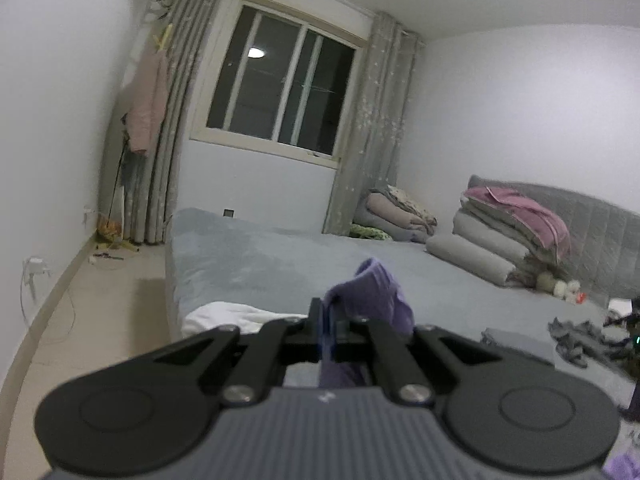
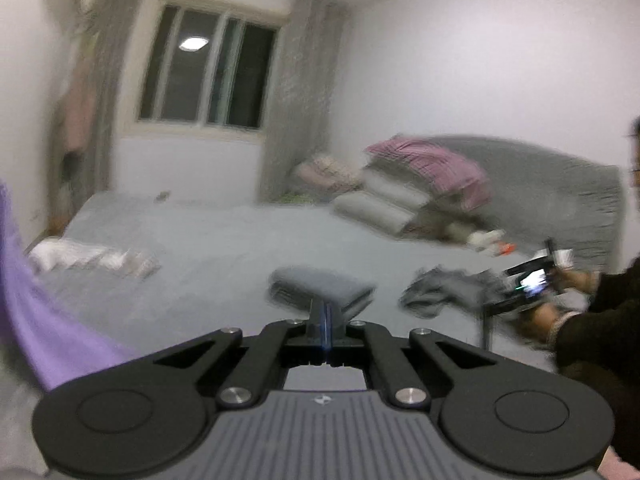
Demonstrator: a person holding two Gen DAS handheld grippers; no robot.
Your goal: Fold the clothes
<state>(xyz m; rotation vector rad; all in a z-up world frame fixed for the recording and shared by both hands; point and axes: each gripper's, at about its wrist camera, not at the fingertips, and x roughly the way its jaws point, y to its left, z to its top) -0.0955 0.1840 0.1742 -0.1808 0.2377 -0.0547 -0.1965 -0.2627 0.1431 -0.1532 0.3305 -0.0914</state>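
Bunching upward from the clenched left gripper [image 1: 329, 312], purple garment [image 1: 376, 292]; right gripper [image 2: 326, 316] clamped empty.

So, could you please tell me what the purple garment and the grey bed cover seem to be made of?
Purple garment: soft knit, perhaps fleece or cotton, matte; it bunches in rounded folds where the left gripper pinches it. Grey bed cover: matte woven or brushed fabric, no sheen, lying flat with faint ripples; blur hides the weave.

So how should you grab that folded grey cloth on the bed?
Take the folded grey cloth by its near rounded edge, coming in low from the front. It lies flat on the bed in layers, so pinching that thick edge catches them all. The right gripper is shut, so open it first.
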